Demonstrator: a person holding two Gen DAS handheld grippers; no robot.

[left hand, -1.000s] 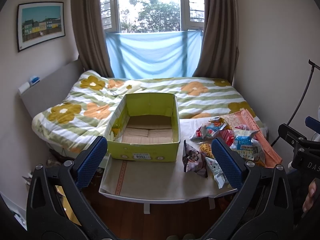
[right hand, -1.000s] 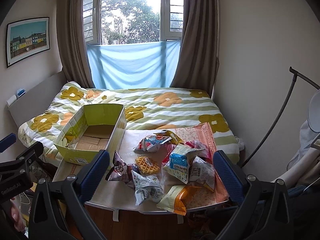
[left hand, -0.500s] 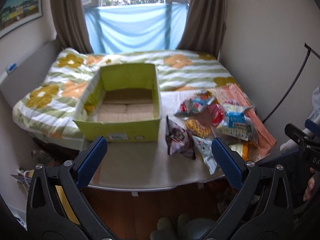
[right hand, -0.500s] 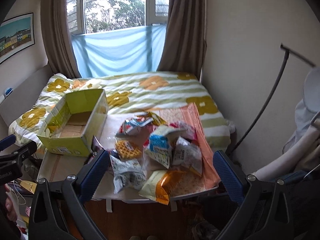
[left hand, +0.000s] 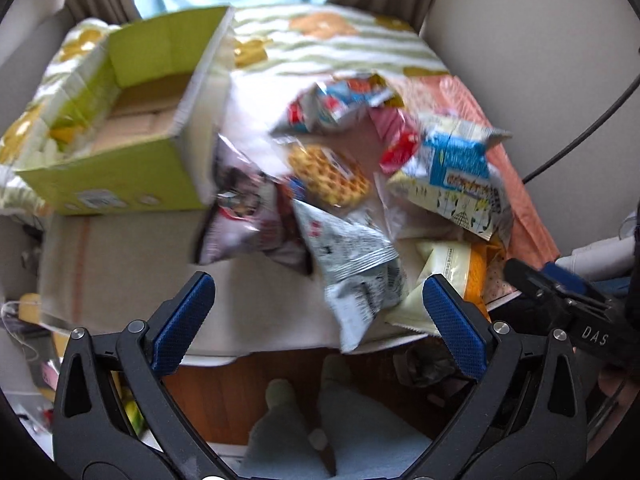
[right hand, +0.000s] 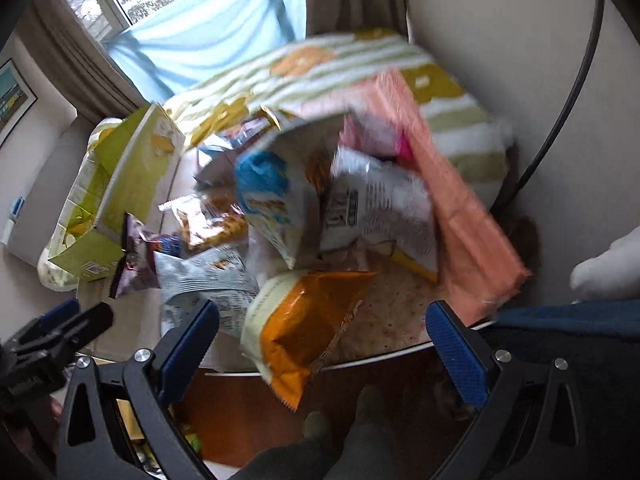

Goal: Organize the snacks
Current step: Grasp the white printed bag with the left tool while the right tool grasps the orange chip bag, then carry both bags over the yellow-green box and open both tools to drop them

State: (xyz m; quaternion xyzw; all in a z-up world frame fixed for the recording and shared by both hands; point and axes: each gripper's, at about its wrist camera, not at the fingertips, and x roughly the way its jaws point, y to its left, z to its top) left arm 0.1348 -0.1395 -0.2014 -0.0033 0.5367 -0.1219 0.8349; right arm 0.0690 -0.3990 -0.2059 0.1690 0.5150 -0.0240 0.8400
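Note:
A pile of snack bags lies on a small white table (left hand: 120, 264): a grey-white bag (left hand: 356, 264), a dark purple bag (left hand: 248, 216), a waffle pack (left hand: 328, 176), a blue-and-white bag (left hand: 456, 168) and an orange-and-cream bag (right hand: 304, 320). An open green cardboard box (left hand: 120, 176) stands at the table's left, empty inside. My left gripper (left hand: 318, 316) is open and empty, just above the table's front edge by the grey-white bag. My right gripper (right hand: 322, 336) is open and empty, over the orange-and-cream bag.
A bed with a flowered striped cover (left hand: 328, 40) lies behind the table. A salmon-pink bag or cloth (right hand: 452, 208) lies along the table's right side. A wall and a black cable (right hand: 560, 120) are at the right. My feet (left hand: 296, 408) are on the wooden floor below.
Both grippers have dropped and moved in close to the snack pile, tilting downward. The right one has swung toward the orange-and-cream bag. Both stay open.

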